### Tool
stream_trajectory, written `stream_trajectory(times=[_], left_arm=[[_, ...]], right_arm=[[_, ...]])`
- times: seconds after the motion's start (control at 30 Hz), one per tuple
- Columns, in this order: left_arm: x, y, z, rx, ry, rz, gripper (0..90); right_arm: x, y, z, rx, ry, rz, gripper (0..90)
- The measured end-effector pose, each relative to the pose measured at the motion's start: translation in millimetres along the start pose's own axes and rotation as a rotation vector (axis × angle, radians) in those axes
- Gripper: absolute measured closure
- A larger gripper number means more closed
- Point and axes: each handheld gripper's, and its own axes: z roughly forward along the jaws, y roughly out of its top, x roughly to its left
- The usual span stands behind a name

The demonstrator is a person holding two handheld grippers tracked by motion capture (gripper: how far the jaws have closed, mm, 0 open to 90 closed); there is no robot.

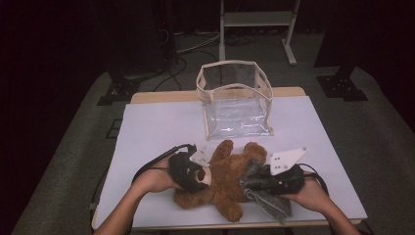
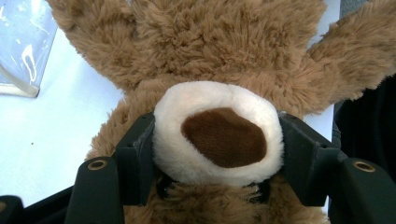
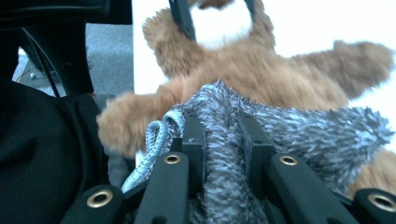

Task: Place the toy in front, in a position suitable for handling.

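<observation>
Brown teddy bear (image 1: 222,181) lying flat, grey fuzzy cloth (image 1: 266,196) across it

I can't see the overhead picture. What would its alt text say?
A person's two hands hold black grippers on a brown teddy bear lying on a white table: the left gripper clamps the bear's muzzle, and the right gripper pinches a fuzzy grey cloth at the bear's side. Behind the bear stands an open clear plastic bag with cream trim.
</observation>
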Motion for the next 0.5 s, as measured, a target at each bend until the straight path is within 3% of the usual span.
stream_trajectory(times=[0.07, 0.2, 0.4, 0.5], left_arm=[[-0.4, -1.9, -0.4, -0.004, 0.000, -0.002, 34.9], [0.2, -6.5, -1.5, -0.025, -0.009, -0.009, 34.9], [-2.4, -5.2, -1.9, -0.020, -0.007, 0.005, 34.9], [-2.7, -5.0, -1.9, -0.017, -0.005, 0.006, 34.9]], right_arm=[[-0.2, 3.0, 6.5, 0.018, 0.010, -0.011, 75.0], [-1.9, -5.9, 3.7, 0.009, 0.022, 0.018, 75.0], [3.0, -47.7, -14.8, 0.051, -0.016, 0.116, 75.0], [3.9, -56.9, -21.0, 0.055, -0.026, 0.138, 74.9]])
